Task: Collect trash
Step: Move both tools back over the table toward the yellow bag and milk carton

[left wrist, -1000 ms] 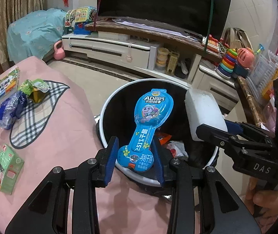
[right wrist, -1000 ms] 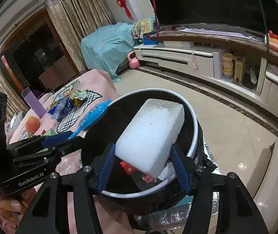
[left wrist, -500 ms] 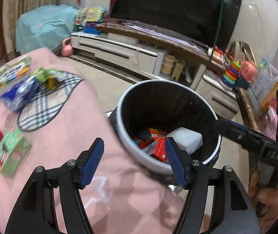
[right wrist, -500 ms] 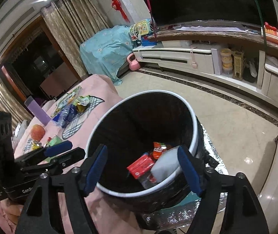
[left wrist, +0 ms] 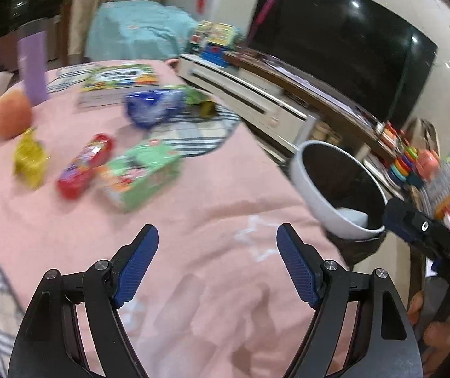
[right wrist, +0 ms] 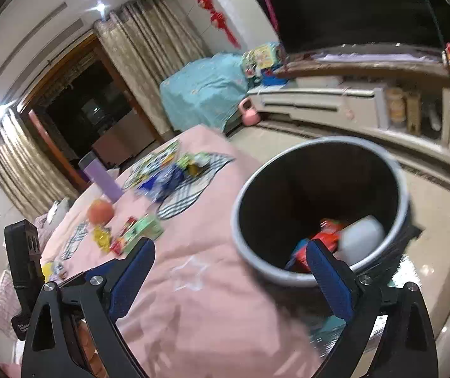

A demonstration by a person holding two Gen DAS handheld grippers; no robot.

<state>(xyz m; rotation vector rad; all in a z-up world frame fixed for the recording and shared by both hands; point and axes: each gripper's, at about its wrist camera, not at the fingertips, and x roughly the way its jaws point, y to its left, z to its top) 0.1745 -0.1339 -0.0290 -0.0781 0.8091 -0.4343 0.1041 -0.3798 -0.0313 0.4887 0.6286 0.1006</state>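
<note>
My left gripper (left wrist: 216, 233) hovers over the pink cloth, its jaws opening with nothing between them. Ahead of it lie a green box (left wrist: 140, 173), a red packet (left wrist: 83, 167), a yellow wrapper (left wrist: 29, 157) and a blue bag (left wrist: 152, 107). The white-rimmed trash bin (left wrist: 313, 195) stands to its right, off the table's edge. My right gripper (right wrist: 229, 249) is at the bin's near rim (right wrist: 240, 208), jaws opening and empty. Inside the bin lie a white foam block (right wrist: 362, 236) and red packets (right wrist: 329, 233).
An orange fruit (left wrist: 12, 116), a purple cup (left wrist: 32, 66), a colourful book (left wrist: 118, 82) and a plaid cloth (left wrist: 190, 135) are on the table. A TV cabinet (right wrist: 335, 104) and toys (left wrist: 407, 163) stand beyond the bin.
The left gripper let go of the blue packet and the right let go of the white block, both into the bin. Both jaws opened wide. The left gripper swung left over the table.
</note>
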